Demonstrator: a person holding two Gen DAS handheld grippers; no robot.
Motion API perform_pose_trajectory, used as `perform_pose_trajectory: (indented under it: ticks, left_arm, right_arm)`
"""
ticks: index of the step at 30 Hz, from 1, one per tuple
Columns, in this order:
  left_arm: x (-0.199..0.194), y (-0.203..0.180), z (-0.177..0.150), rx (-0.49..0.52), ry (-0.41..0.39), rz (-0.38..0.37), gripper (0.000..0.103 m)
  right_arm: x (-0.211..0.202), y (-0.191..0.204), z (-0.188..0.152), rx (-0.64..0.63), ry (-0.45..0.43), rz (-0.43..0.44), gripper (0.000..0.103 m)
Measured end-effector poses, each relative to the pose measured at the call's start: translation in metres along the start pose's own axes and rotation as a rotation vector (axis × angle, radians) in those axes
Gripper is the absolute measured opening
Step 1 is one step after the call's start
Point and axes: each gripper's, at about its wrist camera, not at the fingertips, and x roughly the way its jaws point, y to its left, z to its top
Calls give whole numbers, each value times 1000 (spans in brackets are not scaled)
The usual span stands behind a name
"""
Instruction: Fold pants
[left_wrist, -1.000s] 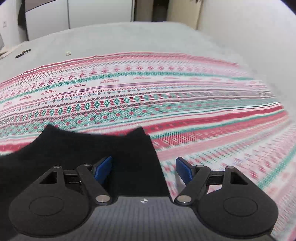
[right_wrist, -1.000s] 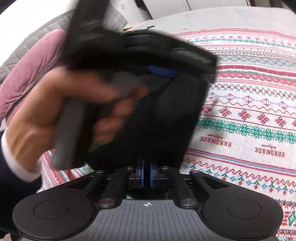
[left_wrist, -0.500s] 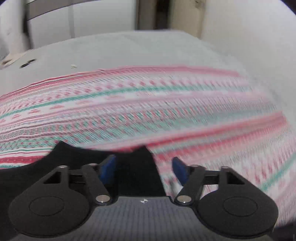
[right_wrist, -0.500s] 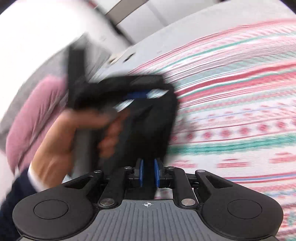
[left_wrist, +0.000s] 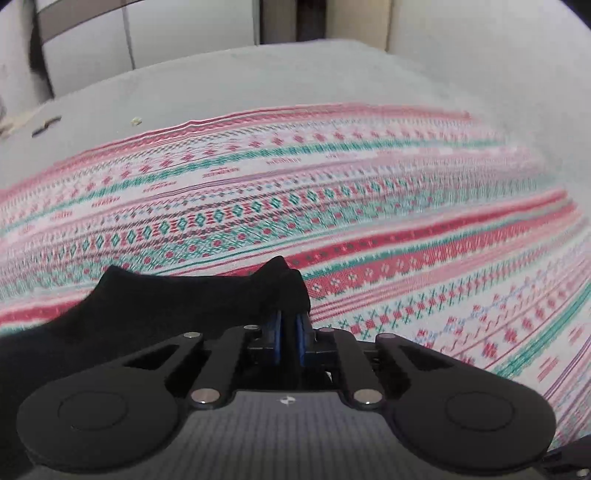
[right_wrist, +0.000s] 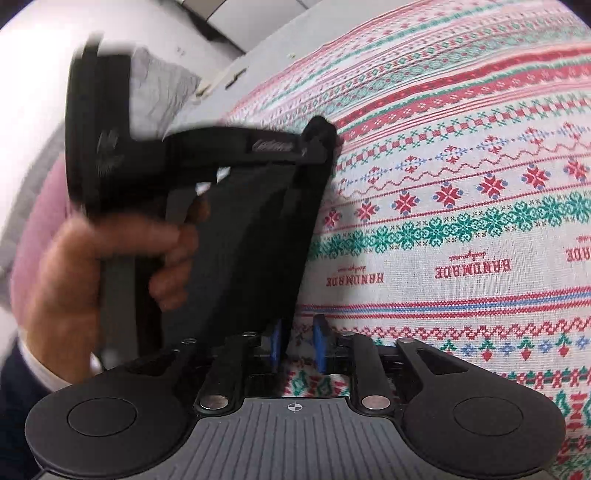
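Observation:
The black pants (left_wrist: 177, 306) lie on a red, green and white patterned cloth (left_wrist: 369, 206). My left gripper (left_wrist: 290, 332) is shut on a corner of the pants, pinched between its blue pads. In the right wrist view the pants (right_wrist: 255, 236) run from my right gripper (right_wrist: 297, 345) up to the left gripper (right_wrist: 314, 147), held by a hand (right_wrist: 110, 266). The right gripper's blue pads stand a little apart, with the pants' edge against the left pad.
The patterned cloth (right_wrist: 461, 221) covers a grey bed (left_wrist: 295, 77). A pink pillow (right_wrist: 33, 229) lies at the left. White cupboards (left_wrist: 166, 33) and a doorway stand beyond the bed. Small items (left_wrist: 46, 125) lie on the grey surface far left.
My left gripper closed from wide open onto the pants' corner. My right gripper went from shut on the pants to slightly open. Both views shifted across the cloth.

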Motion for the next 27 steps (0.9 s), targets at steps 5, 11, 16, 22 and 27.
perform_pose_trajectory:
  ticks: [5, 11, 16, 22, 27]
  left_arm:
    - [-24, 29, 6, -101, -82, -24, 38]
    - [-45, 68, 8, -232, -146, -16, 38]
    - [-54, 66, 19, -274, -156, -22, 38]
    - [-66, 11, 62, -218, -221, -86, 37]
    - [-54, -60, 90, -239, -223, -199, 37]
  right_arm:
    - [1, -4, 3, 58, -37, 84, 68]
    - [19, 20, -10, -34, -62, 63, 65]
    - [15, 52, -19, -125, -132, 69, 14]
    - [-31, 52, -10, -108, -233, 54, 11]
    - [-108, 13, 0, -59, -383, 33, 11]
